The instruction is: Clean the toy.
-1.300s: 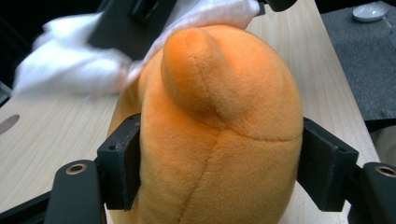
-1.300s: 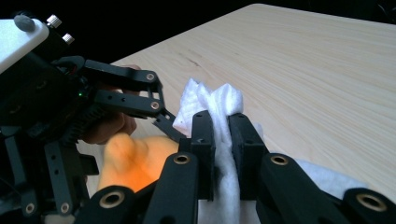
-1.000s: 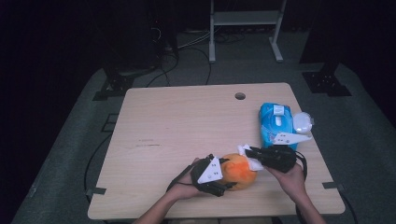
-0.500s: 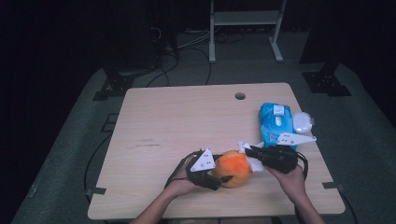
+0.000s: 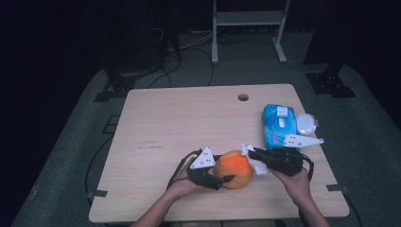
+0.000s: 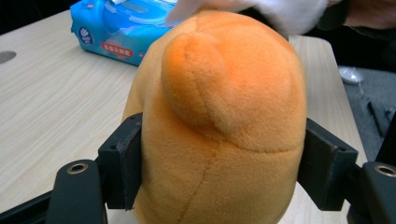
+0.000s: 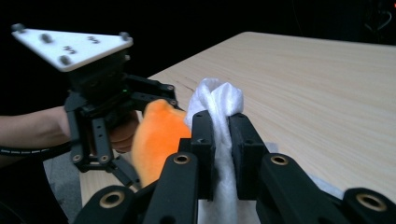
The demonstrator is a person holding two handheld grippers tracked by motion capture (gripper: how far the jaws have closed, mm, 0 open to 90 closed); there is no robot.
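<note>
An orange plush toy [image 5: 233, 169] sits near the table's front edge, and my left gripper [image 5: 222, 178] is shut on it; in the left gripper view both jaws press into the orange plush toy [image 6: 224, 121] at its sides. My right gripper [image 5: 251, 153] comes in from the right, shut on a white wipe [image 5: 256, 164]. In the right gripper view the white wipe [image 7: 222, 105] bunches up above the closed jaws and touches the orange plush toy [image 7: 156, 135]. The wipe lies against the toy's top right side.
A blue pack of wet wipes [image 5: 280, 125] lies at the table's right side, with a round white lid [image 5: 306, 124] beside it. The wooden table [image 5: 189, 118] has a cable hole [image 5: 243, 97] near its far edge. A metal stand [image 5: 248, 19] is on the floor behind.
The left gripper and the toy shifted slightly to the left between the oldest frame and the later ones. The right gripper with the wipe stays against the toy.
</note>
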